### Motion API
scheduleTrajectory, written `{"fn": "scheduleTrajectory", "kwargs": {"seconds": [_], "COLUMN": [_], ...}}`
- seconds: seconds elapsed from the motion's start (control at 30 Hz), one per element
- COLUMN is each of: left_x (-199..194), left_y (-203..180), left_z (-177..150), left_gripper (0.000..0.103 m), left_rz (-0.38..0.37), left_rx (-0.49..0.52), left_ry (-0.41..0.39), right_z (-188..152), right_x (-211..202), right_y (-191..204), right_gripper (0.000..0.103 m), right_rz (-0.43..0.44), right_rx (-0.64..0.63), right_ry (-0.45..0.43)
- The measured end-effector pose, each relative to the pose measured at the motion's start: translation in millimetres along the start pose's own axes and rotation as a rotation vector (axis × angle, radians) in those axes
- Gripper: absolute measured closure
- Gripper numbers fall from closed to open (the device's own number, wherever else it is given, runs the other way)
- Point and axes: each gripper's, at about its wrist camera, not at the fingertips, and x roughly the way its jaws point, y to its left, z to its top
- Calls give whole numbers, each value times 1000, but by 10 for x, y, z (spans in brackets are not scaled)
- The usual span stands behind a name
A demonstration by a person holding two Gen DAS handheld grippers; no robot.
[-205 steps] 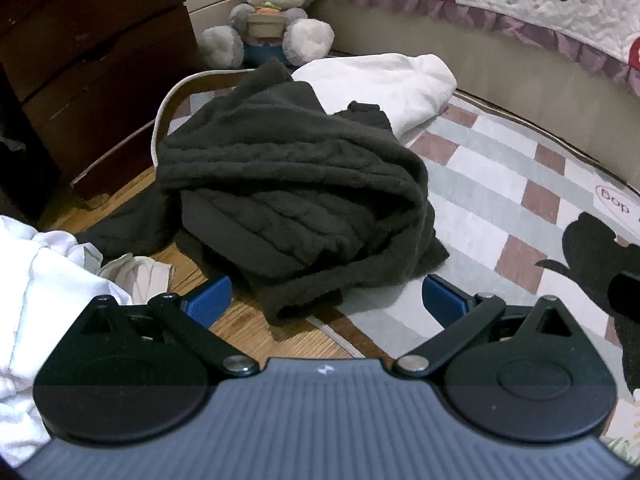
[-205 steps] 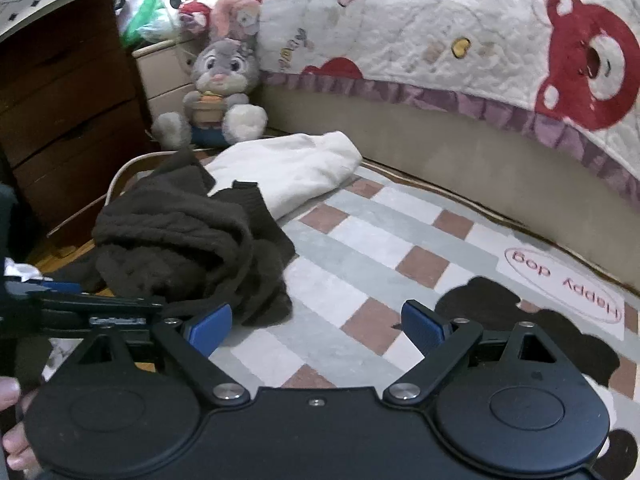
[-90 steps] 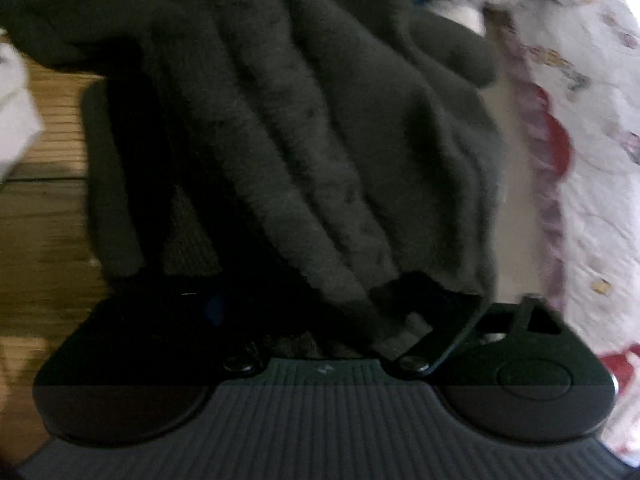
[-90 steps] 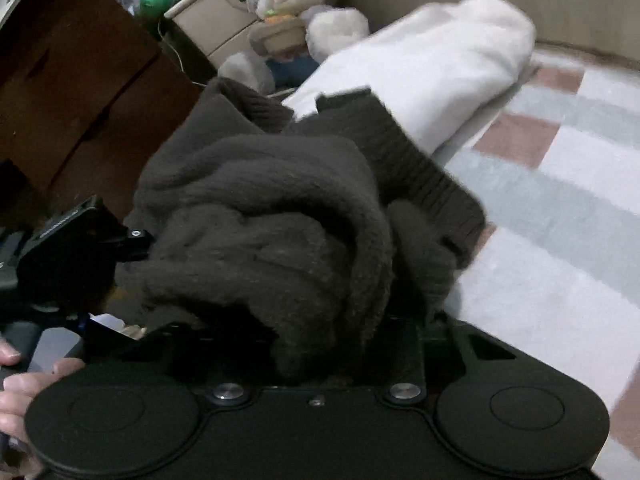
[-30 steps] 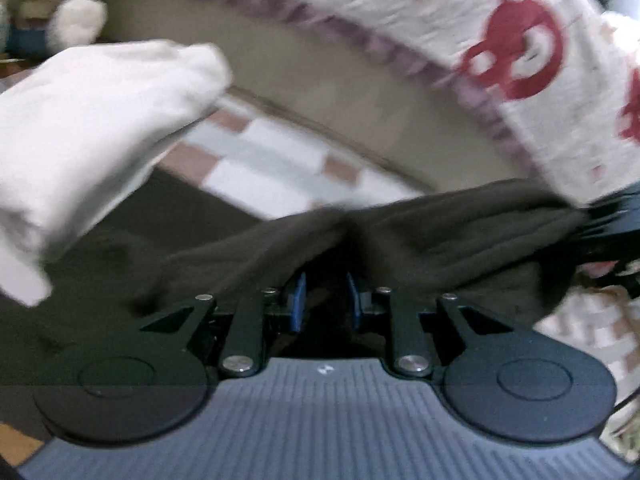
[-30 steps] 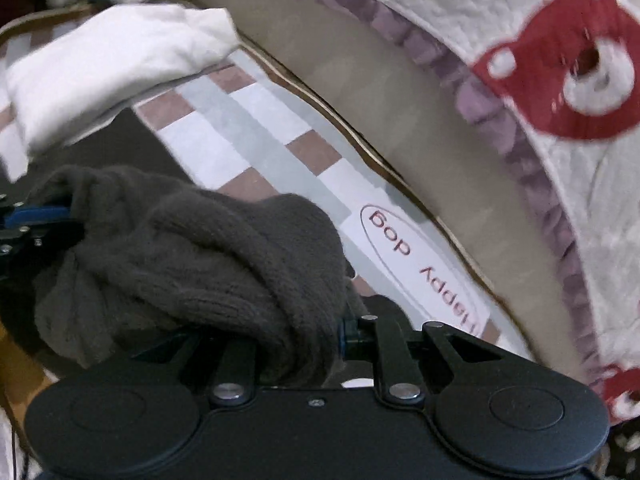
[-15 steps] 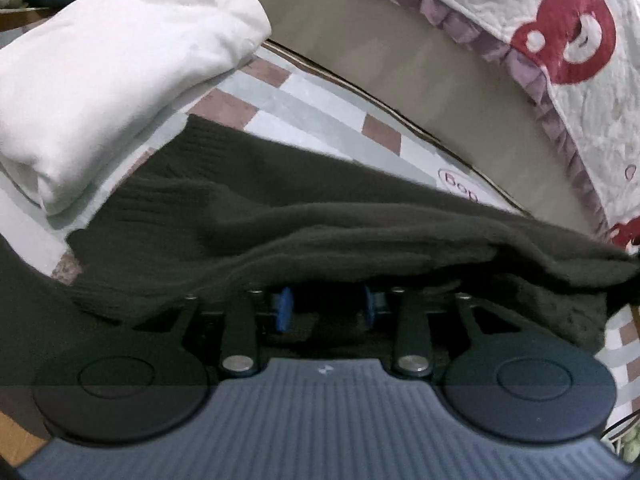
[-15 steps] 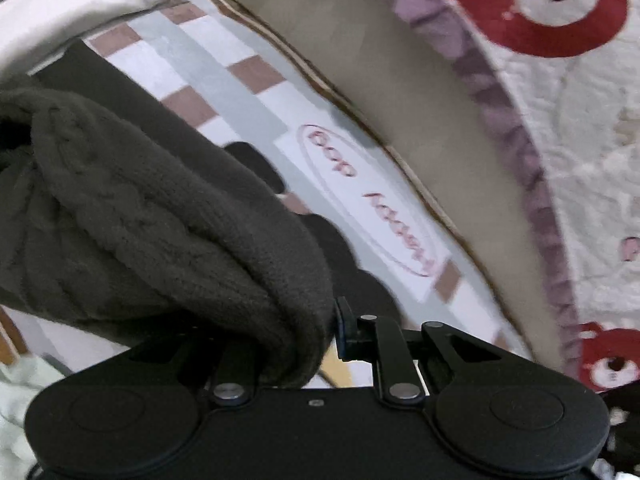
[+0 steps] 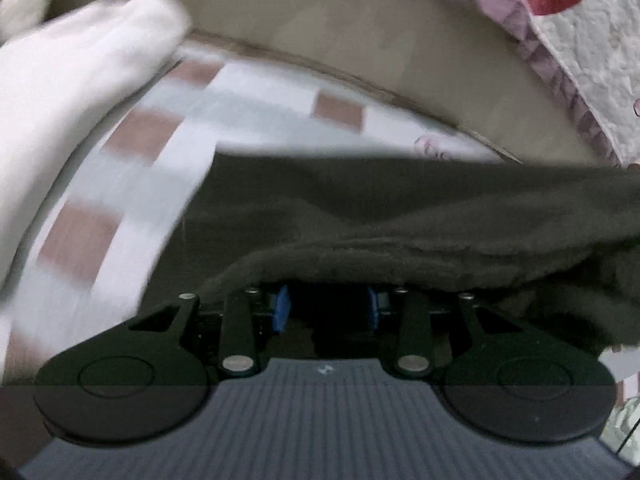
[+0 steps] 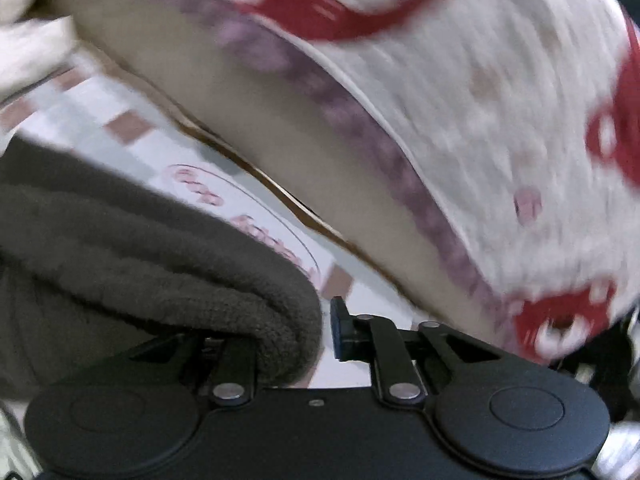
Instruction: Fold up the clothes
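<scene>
The left tool [image 9: 325,307], with blue pads [image 9: 282,312] on black fingers, is standing part open with a clear gap between the pads; the dark grey-brown knitted sweater [image 9: 400,216] is draping over its tips, and I cannot tell whether any cloth is sitting between the pads. The right tool [image 10: 292,332] is pinching a thick rolled edge of the same sweater [image 10: 160,264], its fingers closed on the bunched knit.

Outward from the tools, the sweater is stretching as a wide band across a checked floor mat [image 9: 120,184] of white, pale grey and brown squares, its far edge lying straight over the mat's middle. A soft white garment [image 9: 72,80] is sitting at the mat's far left corner. Beyond the mat's far edge, a beige bed side [image 10: 280,132] is rising under a white quilt with red bear prints [image 10: 460,92]. Both views are blurring with motion.

Judging from this, the sweater is being spread flat on the mat, ready for folding. The next move likely calls for laying the held edge down smooth and square, without dragging wrinkles in.
</scene>
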Motion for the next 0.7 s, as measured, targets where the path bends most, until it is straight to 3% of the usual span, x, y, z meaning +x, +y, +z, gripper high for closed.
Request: {"fn": "scheduleTrajectory", "kwargs": {"seconds": [0.03,0.13,0.27,0.4,0.7], "left_x": [76,270,496,551,244], "left_y": [-48,-31,259,458,448], "left_z": [114,206,53,32,-25], "left_gripper": [67,65,63,63,62], "left_rz": [10,-26,-125,-192,-43], "left_rx": [10,-21,-157,-241,-166], "left_ry": [-17,-79,9,32,9], "right_z": [-68,-356,-836,-1156,-1250], "right_x": [163,648,874,784,700], "right_y": [-135,-366,-356,-278,-461], "right_gripper": [55,50,49,48,48], "right_rz": [33,258,474,486,573], "right_rx": [72,261,403,361,388], "right_ry": [43,197,280,256,198]}}
